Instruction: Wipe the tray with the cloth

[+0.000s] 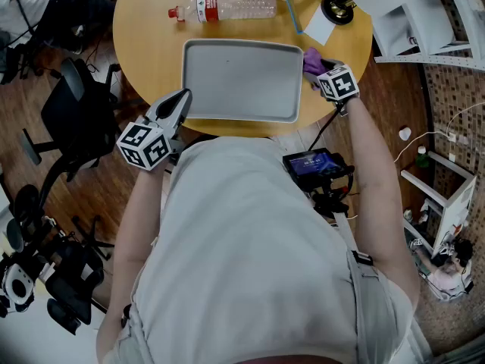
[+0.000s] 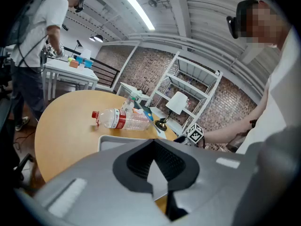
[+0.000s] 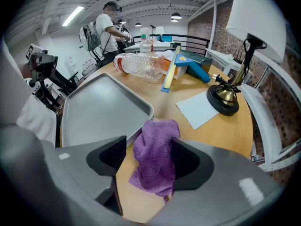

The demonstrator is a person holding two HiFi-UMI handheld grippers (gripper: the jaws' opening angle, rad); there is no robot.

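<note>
Right gripper (image 3: 148, 143) has its jaws spread wide, with the purple cloth (image 3: 155, 160) bunched up between them. The cloth leans on one pad and isn't pinched. It's lying on the round wooden table (image 1: 151, 36), touching the right rim of the grey tray (image 1: 242, 82). That forearm reaches straight forward, wrist over the table edge. Left gripper (image 1: 180, 101) has its tips together on nothing, hanging by the tray's near left corner with the elbow bent. Plastic bottle (image 1: 227, 7) lies on its side beyond the tray.
</note>
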